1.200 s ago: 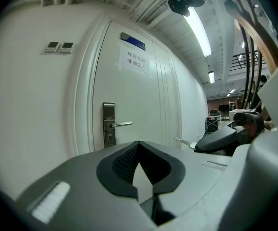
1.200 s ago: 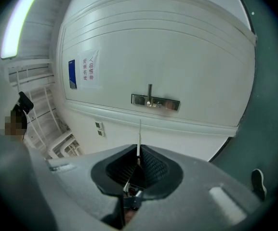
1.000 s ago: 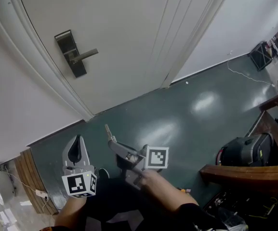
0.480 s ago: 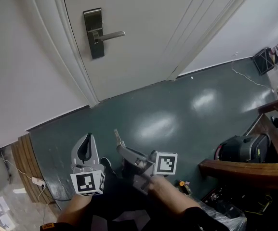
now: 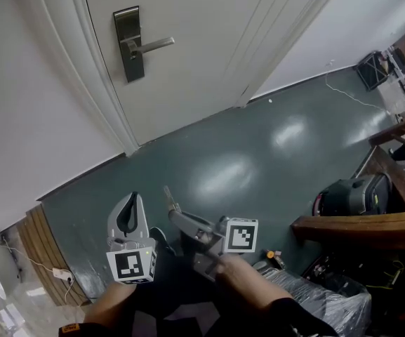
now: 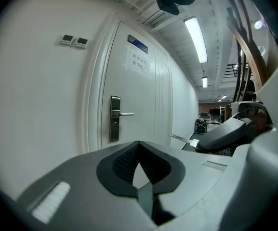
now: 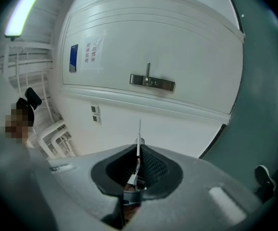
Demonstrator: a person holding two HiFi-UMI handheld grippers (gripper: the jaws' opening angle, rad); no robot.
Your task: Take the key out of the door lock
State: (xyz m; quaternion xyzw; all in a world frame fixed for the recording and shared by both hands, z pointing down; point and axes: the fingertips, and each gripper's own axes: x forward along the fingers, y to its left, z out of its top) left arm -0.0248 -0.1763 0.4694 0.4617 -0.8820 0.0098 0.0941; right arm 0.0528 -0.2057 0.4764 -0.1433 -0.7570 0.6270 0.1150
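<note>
- The right gripper (image 7: 139,148) is clamped on the key (image 7: 139,131). Its jaws meet on the shank, and the thin blade sticks straight out past the tips toward the door (image 5: 202,41).
- The key's head is sunk between the dark ribbed pads. Only a glint of metal shows there, and whatever sits lower in the gap is too dark to make out.
- In the head view the key is only a short pale sliver beyond the right gripper's tips, too small to show its teeth or shape.
- The left gripper (image 6: 139,143) is closed on nothing. Its two jaws touch at the tips, and only a narrow slit of wall shows through behind them.
- The left gripper is just beside the right one, on its left. Both point forward and hang low over the green floor (image 5: 258,153).
- The door lock (image 5: 127,44) is well ahead of both grippers and above them, well apart from the key. It is a dark upright plate with a lever handle (image 5: 153,45) pointing right.
- In the right gripper view the plate appears lying on its side with the lever pointing up.
- The keyhole is too small to make out in any view.
- The right hand (image 5: 241,276) and left hand (image 5: 111,304) grip behind the marker cubes, and the lower edge of the head view cuts them off at the wrist.
- A paper notice (image 7: 93,52) is on the door above the lock, and its print is too small to read.
- To the right of the right gripper, a black bag (image 5: 349,213) is partly hidden behind a wooden rail (image 5: 356,230).
</note>
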